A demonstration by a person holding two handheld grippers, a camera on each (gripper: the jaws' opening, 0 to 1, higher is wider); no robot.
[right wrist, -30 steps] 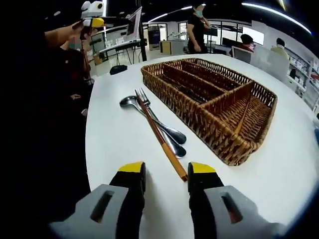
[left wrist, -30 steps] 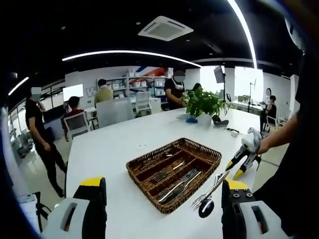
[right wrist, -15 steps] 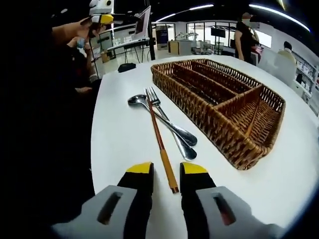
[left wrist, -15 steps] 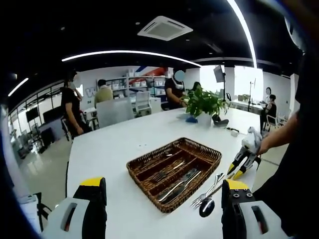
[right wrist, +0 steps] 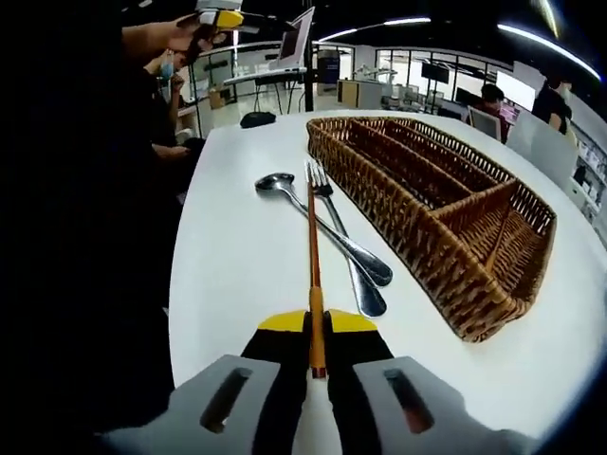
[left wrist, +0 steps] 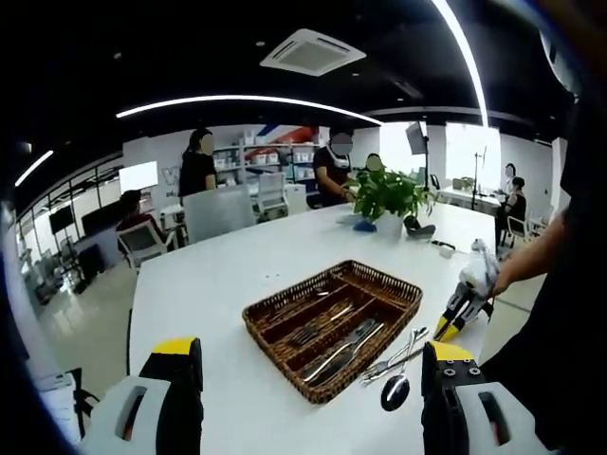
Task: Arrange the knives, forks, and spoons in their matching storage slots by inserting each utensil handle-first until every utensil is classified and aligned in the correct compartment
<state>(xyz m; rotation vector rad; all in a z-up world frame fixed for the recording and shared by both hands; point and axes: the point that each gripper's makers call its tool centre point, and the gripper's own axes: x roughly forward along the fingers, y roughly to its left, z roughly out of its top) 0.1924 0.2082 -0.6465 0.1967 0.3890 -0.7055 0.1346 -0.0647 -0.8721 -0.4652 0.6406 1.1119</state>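
The right gripper (right wrist: pixel 316 327) has now closed its jaws on the wooden-handled utensil (right wrist: pixel 311 248) lying beside the wicker tray (right wrist: pixel 446 213), so lifting can follow, while the left gripper (left wrist: pixel 308 365) hovers wide open, empty.

Right gripper (right wrist: pixel 317 327): yellow-tipped jaws closed on the near end of a pair of chopsticks (right wrist: pixel 312 256), which run straight away from the camera across the white table (right wrist: pixel 232 265).

Spoon (right wrist: pixel 318 226): on the table, bowl at the far left, handle slanting right and nearer, passing under the chopsticks.

Fork (right wrist: pixel 341 237): just right of the chopsticks, tines at the far end, handle crossing the spoon's handle.

Wicker tray (right wrist: pixel 446 204): right of the cutlery, close beside it, divided into long slots with a crosswise compartment at the near end.

Left gripper (right wrist: pixel 218 16): upper left, yellow tip, held in a hand.

Background: office desks, screens, people.
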